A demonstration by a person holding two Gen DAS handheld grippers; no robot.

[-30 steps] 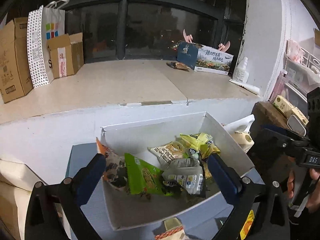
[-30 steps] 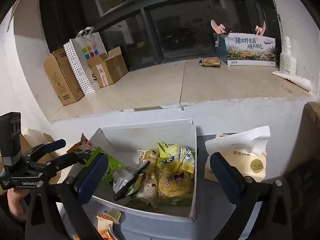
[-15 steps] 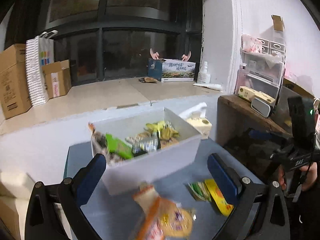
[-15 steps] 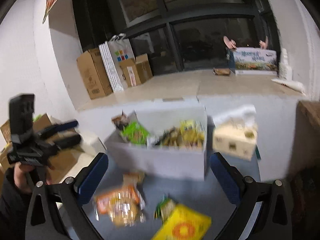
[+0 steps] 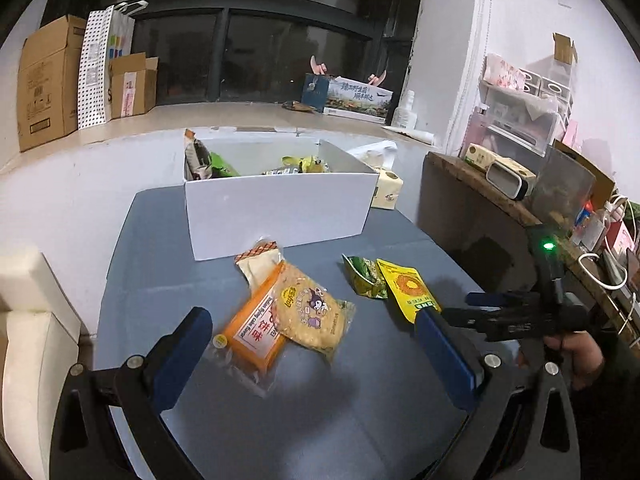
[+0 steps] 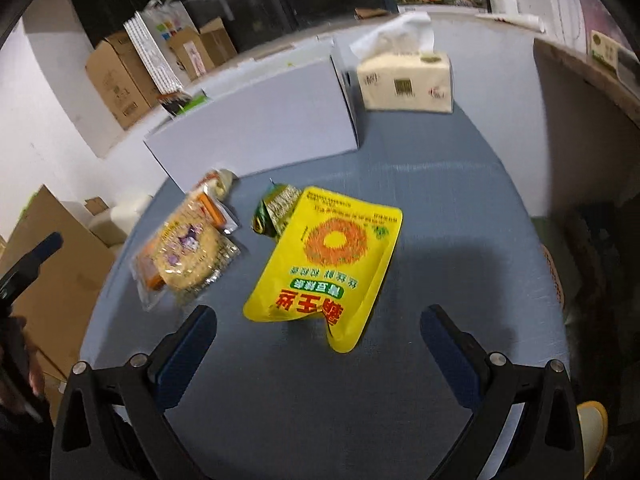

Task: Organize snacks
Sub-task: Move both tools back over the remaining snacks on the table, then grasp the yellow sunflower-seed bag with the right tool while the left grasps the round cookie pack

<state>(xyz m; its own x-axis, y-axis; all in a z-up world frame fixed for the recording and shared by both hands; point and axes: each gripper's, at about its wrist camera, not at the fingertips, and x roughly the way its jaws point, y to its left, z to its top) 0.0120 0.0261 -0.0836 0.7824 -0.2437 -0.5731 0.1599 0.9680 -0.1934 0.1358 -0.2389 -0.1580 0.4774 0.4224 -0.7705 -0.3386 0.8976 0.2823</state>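
1. The yellow pouch (image 6: 326, 264) lies flat on the blue-grey worktop (image 6: 460, 208), printed face up, with one bottom corner curled up toward the right-wrist camera. Its long axis runs roughly away from that camera, toward the white box (image 6: 260, 120).
2. The right claw (image 6: 318, 354) hangs just short of the pouch's near end, the blue pads wide apart and holding nothing. The pouch sits straight ahead, between the lines of the two fingers, so a short push forward and down looks enough to straddle the curled corner. I judge this arm the nearer one for that pouch.
3. A small green packet (image 6: 276, 208) is tucked partly under the pouch's far left edge, touching it; lifting the pouch may drag it along.
4. To the left, well apart from the pouch, a round cracker pack (image 5: 310, 312) lies overlapping an orange wrapped bar (image 5: 256, 330). Their long axis slants from near left to far right in the left-wrist view.
5. The left claw (image 5: 308, 354) is also spread open and empty, hovering just in front of that pair, so the cracker pack is its likely pick.
6. The white box stands beyond all the loose items and already holds several packets (image 5: 296, 164); four snacks seem left on the worktop.
7. A tissue pack (image 6: 404, 80) sits just beside the box's right end, clear of the reach.
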